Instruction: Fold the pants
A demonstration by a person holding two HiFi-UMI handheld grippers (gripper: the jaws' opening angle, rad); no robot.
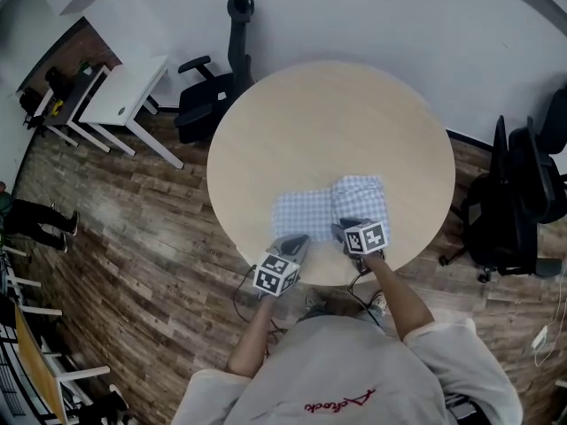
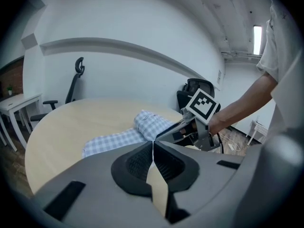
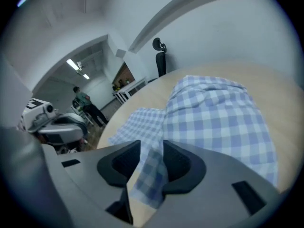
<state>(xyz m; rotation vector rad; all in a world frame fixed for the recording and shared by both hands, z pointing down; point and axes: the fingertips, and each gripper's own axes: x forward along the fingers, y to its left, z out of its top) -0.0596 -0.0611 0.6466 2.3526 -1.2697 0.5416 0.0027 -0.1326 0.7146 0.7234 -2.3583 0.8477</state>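
Blue-and-white checked pants (image 1: pixel 332 209) lie partly folded on the round wooden table (image 1: pixel 328 122), near its front edge, the right half bunched higher. My right gripper (image 1: pixel 347 228) is at their near right edge. In the right gripper view a strip of the checked cloth (image 3: pixel 152 175) hangs between the jaws of this gripper (image 3: pixel 152 151), which stand apart and open. My left gripper (image 1: pixel 295 244) sits at the table's front edge by the pants' near left corner. In the left gripper view its jaws (image 2: pixel 153 144) are shut with nothing seen in them, the pants (image 2: pixel 128 137) lying ahead.
A black office chair (image 1: pixel 208 91) stands beyond the table on the left, and more black chairs (image 1: pixel 518 193) on the right. A white desk (image 1: pixel 124 91) is at the far left. A person (image 1: pixel 40 215) stands on the wooden floor to the left.
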